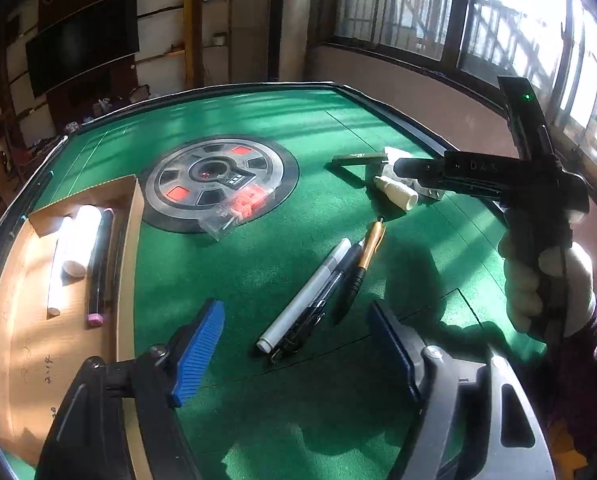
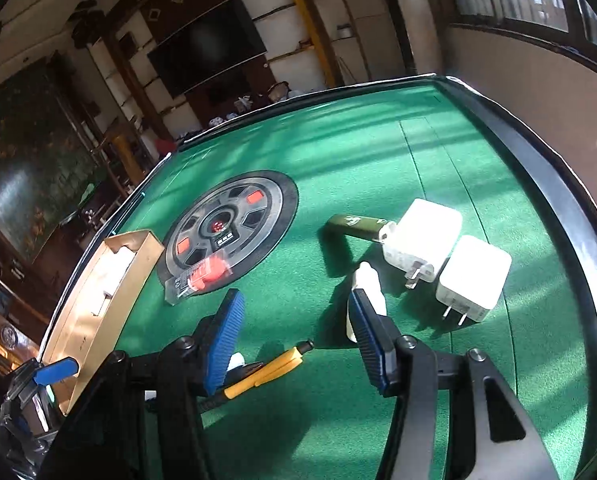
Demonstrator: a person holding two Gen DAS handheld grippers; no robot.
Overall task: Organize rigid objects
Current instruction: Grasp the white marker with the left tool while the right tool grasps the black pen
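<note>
At the far left, on the green felt table point(image 1: 258, 128), lies my cardboard tray point(image 1: 126, 272); inside it I see a white tube point(image 1: 83, 240), a thin white stick point(image 1: 58, 268) beside it, and a dark marker with a pink end point(image 1: 100, 268). On the tray floor there is some handwriting, but I cannot read it. Next to the tray, in the table's middle, is the round control panel point(image 1: 218, 182) with orange buttons, and on its near edge rests a clear packet with red parts point(image 1: 244, 204); the small print there is too blurred to read. My left gripper point(image 1: 298, 344) hangs open above the felt, its blue pads point(image 1: 198, 352) apart, and nothing is between them; just ahead of it three pens lie side by side, touching: a white marker point(image 1: 310, 292), a black pen point(image 1: 330, 296) and an orange pen point(image 1: 364, 260). Further right is a small white bottle point(image 2: 368, 292), behind it a dark green stick-shaped thing point(image 2: 354, 224) with a pale mark I cannot make out, then two white plug chargers point(image 2: 422, 236), point(image 2: 474, 284) just beside each other with their prongs toward me. My right gripper point(image 2: 298, 340) is also open and holds nothing; the bottle lies just behind its right finger point(image 2: 368, 336), partly hidden, and I cannot tell if they touch. In the left camera my gloved right hand point(image 1: 546, 284) holds its black handle, which carries raised letters I cannot read surely.
</note>
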